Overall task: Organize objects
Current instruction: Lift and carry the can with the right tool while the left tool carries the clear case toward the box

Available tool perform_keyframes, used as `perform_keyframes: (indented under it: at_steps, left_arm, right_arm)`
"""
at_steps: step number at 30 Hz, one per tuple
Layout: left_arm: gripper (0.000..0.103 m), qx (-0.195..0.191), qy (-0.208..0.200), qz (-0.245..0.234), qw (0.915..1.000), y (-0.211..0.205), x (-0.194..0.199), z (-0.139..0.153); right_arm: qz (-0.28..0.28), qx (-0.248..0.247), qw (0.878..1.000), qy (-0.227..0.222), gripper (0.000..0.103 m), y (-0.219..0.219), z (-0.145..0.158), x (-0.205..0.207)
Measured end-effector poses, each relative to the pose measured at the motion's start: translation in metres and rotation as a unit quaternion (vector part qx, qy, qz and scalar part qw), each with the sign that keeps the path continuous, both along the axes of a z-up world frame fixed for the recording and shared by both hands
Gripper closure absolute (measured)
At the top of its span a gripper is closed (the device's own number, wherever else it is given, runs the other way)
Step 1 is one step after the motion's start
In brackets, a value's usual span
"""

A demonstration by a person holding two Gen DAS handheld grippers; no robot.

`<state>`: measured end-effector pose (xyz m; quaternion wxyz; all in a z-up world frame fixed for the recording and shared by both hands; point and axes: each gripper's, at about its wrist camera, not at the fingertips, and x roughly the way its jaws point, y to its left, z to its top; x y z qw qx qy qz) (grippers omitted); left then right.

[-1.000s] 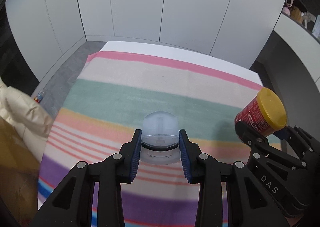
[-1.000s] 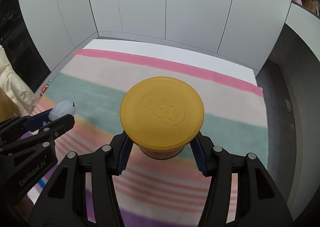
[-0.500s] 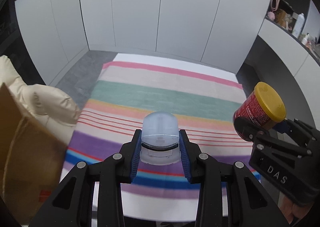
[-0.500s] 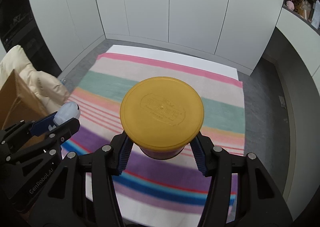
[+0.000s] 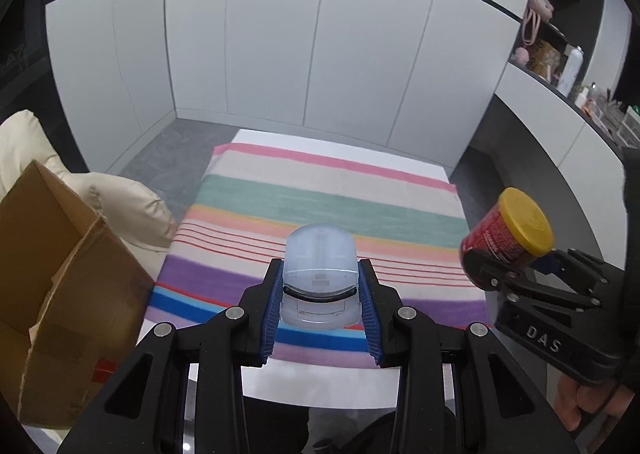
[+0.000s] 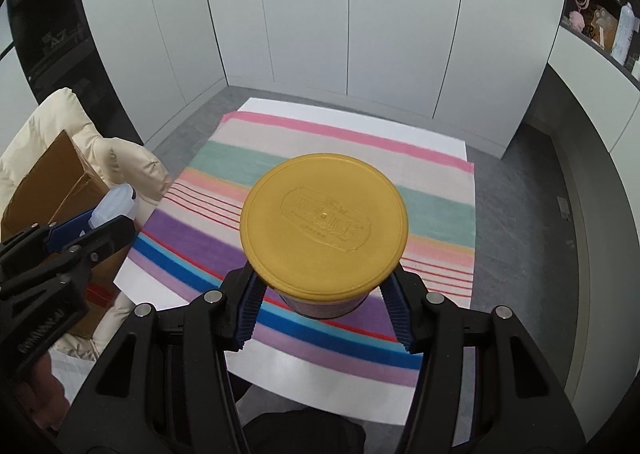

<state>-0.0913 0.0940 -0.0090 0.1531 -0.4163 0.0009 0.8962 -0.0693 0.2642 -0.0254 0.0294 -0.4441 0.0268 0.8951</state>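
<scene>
While each tool is pinching its load above the table (image 5: 360, 390), a light, smooth, likely slippery plastic case (image 5: 319, 274) is gripped by its flanks in the left tool (image 5: 320, 308). A stiff jar (image 6: 324, 230) is clamped below its yellow lid in the right tool (image 6: 322, 310). "DAS" is read there; a box (image 5: 60, 294) lies left.

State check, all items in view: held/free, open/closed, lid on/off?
left gripper: shut on translucent container
translucent container: held, off the table
right gripper: shut on red jar
red jar: held, yellow lid on
cardboard box: flaps open
striped cloth: spread flat, nothing resting on it
</scene>
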Motion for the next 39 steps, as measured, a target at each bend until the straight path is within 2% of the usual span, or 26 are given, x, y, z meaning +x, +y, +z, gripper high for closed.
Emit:
perform_keyframes:
  at_steps: [4,9,13,24,39]
  left_arm:
    - [0.067,-0.008,0.012,-0.001,0.9999,-0.006,-0.003,0.001]
    - [0.067,0.007,0.001,0.015,0.9999,-0.023,-0.011,-0.002]
    - [0.067,0.025,-0.007,0.026,0.9993,-0.036,-0.014,-0.003]
    - [0.067,0.04,-0.006,0.055,0.9977,-0.063,-0.019,-0.001]
    - [0.067,0.037,0.011,0.09,0.9952,-0.112,-0.008,0.006]
  right_arm:
    - [-0.001,-0.011,1.0,-0.001,0.047,0.0,0.004,-0.004]
    - [0.011,-0.014,1.0,0.01,0.047,-0.011,0.01,-0.011]
    - [0.021,-0.013,1.0,0.001,0.047,-0.024,0.004,-0.016]
    - [0.045,-0.005,0.999,0.005,0.047,-0.051,0.002,-0.023]
    - [0.084,0.0,0.996,0.014,0.047,-0.098,0.006,-0.034]
